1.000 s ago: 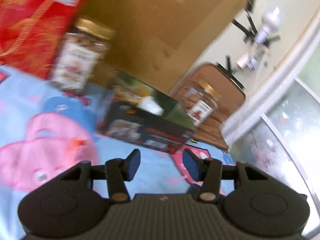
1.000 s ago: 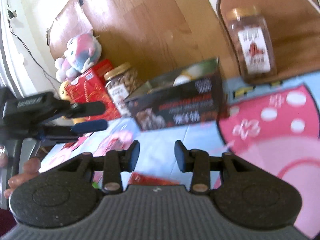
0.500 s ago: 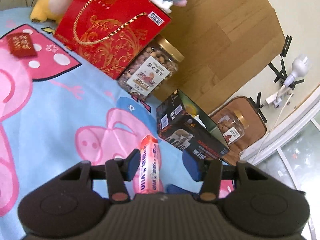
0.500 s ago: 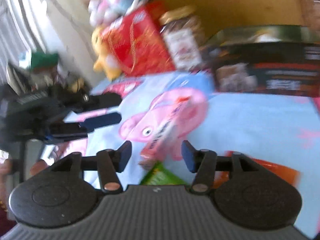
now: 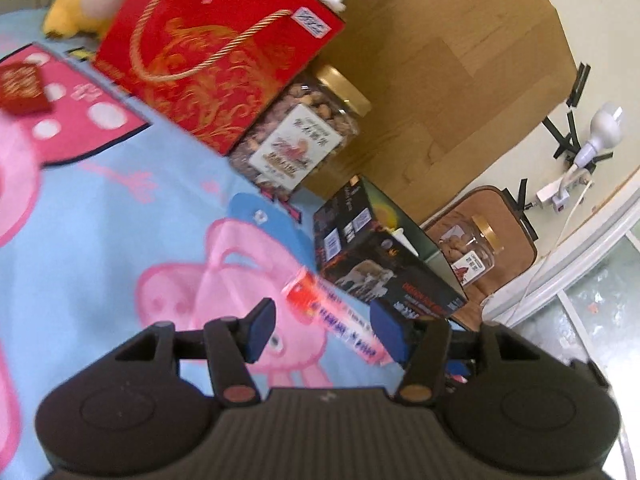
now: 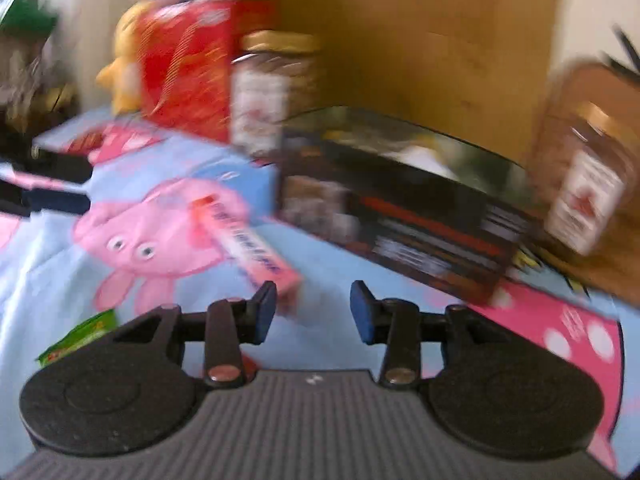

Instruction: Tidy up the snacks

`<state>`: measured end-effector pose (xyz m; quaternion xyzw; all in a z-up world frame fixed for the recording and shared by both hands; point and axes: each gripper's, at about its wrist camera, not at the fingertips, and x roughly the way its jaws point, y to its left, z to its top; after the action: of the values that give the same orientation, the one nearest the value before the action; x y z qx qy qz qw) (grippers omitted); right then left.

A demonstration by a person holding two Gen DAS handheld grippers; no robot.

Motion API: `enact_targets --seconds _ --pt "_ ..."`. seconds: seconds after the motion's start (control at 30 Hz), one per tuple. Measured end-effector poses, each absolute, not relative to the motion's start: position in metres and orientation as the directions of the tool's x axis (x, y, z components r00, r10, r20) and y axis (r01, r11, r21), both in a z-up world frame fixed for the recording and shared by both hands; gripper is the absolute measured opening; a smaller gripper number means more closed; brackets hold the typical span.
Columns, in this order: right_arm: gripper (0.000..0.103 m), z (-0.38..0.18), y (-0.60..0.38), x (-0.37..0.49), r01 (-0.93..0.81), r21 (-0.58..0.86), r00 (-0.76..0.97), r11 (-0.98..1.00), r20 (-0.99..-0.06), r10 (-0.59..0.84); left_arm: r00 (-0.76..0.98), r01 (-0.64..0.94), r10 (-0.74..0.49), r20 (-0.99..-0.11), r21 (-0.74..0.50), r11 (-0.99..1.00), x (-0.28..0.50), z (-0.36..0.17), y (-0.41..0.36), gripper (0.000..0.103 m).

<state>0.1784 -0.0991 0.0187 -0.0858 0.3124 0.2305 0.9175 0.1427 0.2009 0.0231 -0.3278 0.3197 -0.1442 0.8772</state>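
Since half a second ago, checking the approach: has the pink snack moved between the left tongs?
Yes. The pink snack now sits nearer the right pad, angled toward the black box.

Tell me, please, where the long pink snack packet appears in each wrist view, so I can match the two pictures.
Left wrist view: the pink snack packet lies lower centre on the cartoon blanket, between the left tool's fingers.
Right wrist view: it lies left of centre, ahead of the right tool's left finger.
Shared landmark: the black box, just beyond the packet in both.

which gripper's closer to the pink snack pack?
Left. The left gripper, jaws opening, straddles the pink snack pack. The right gripper, jaws closing, sits just past its near end.
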Motion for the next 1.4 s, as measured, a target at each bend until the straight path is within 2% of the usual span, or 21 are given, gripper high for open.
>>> enact_targets --seconds 0.13,0.27,0.47,0.53,0.57,0.63,0.67,0.87,1.17,1.4 --pt "0.047 0.021 -0.133 0.170 -0.445 0.119 0.694 0.887 -0.580 0.426 0.745 0.053 -0.454 -0.489 -0.635 0.771 0.173 0.023 0.189 0.058" --pt "0.051 0.009 -0.127 0.170 -0.464 0.131 0.666 0.876 -0.601 0.442 0.737 0.025 -0.409 -0.538 -0.583 0.812 0.200 0.015 0.178 0.059" --pt "0.051 0.002 -0.098 0.178 -0.488 0.166 0.637 0.857 -0.603 0.480 0.695 0.024 -0.436 -0.572 -0.588 0.809 0.216 -0.003 0.164 0.057" --pt "0.045 0.001 -0.092 0.179 -0.488 0.168 0.638 0.856 -0.601 0.482 0.680 0.037 -0.442 -0.585 -0.575 0.817 0.214 -0.007 0.155 0.053" --pt "0.036 0.000 -0.090 0.182 -0.489 0.180 0.632 0.854 -0.602 0.489 0.692 0.047 -0.418 -0.588 -0.542 0.839 0.210 -0.005 0.149 0.052" --pt "0.027 -0.002 -0.085 0.182 -0.460 0.143 0.661 0.876 -0.604 0.445 0.696 0.046 -0.391 -0.602 -0.506 0.861 0.205 -0.002 0.142 0.052" --pt "0.023 -0.002 -0.084 0.182 -0.458 0.118 0.672 0.881 -0.603 0.430 0.694 0.043 -0.394 -0.602 -0.512 0.858 0.204 -0.001 0.143 0.052" --pt "0.023 0.005 -0.098 0.171 -0.441 0.113 0.709 0.890 -0.564 0.423 0.697 0.052 -0.436 -0.569 -0.567 0.822 0.193 0.011 0.139 0.052" --pt "0.023 0.055 -0.125 0.163 -0.410 0.017 0.840 0.912 -0.382 0.385 0.757 0.189 -0.462 -0.462 -0.522 0.832 0.216 0.076 0.100 0.052" --pt "0.024 0.057 -0.154 0.210 -0.338 0.056 0.868 0.940 -0.368 0.334 0.738 0.192 -0.450 -0.503 -0.482 0.855 0.268 0.069 0.064 0.052"
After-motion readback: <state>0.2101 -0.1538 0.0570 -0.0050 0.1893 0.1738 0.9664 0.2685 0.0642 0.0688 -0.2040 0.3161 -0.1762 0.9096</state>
